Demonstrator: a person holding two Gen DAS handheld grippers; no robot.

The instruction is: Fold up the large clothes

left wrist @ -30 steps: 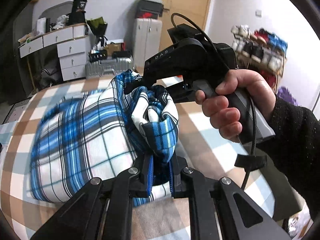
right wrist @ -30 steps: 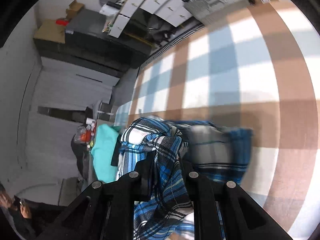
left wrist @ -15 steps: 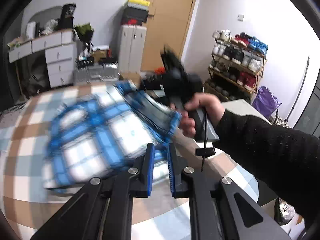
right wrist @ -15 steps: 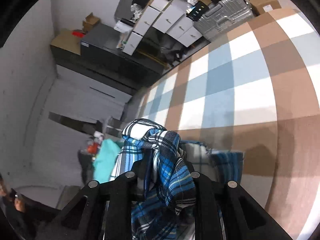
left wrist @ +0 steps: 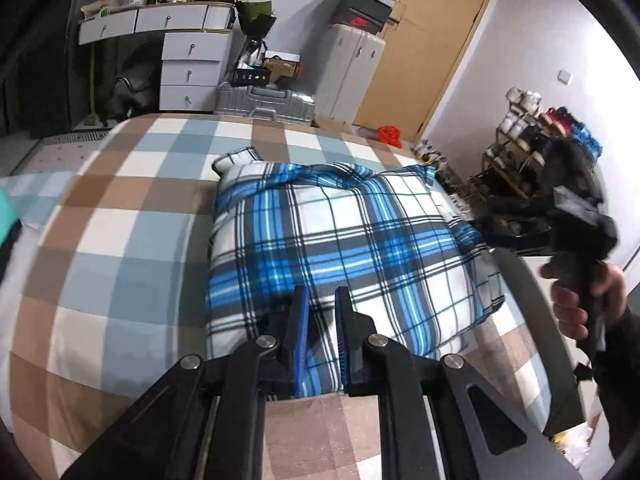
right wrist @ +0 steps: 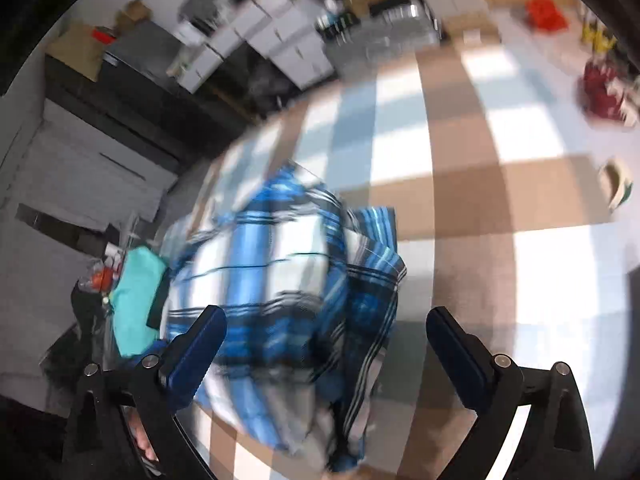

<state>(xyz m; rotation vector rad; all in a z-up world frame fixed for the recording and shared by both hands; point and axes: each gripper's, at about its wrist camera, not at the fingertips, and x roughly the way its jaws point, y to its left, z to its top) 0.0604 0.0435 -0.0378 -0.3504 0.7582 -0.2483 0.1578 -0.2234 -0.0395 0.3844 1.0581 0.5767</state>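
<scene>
A blue, white and black plaid garment (left wrist: 340, 248) lies folded in a rough rectangle on the checked bed cover (left wrist: 120, 240). My left gripper (left wrist: 322, 304) sits at the garment's near edge with its jaws narrowly apart and cloth between them. My right gripper (right wrist: 326, 320) is wide open above the garment (right wrist: 280, 272), which is blurred in the right wrist view. The right gripper also shows in the left wrist view (left wrist: 576, 240), held in a hand off the bed's right side.
A teal cloth (right wrist: 136, 300) lies beyond the garment's far side. A drawer unit (left wrist: 192, 68), a silver suitcase (left wrist: 264, 100), a wooden door (left wrist: 432, 40) and a shoe rack (left wrist: 536, 148) stand around the bed.
The garment was held bunched up in both grippers and now lies flat on the bed. My right gripper has opened, let go and drawn back to the right.
</scene>
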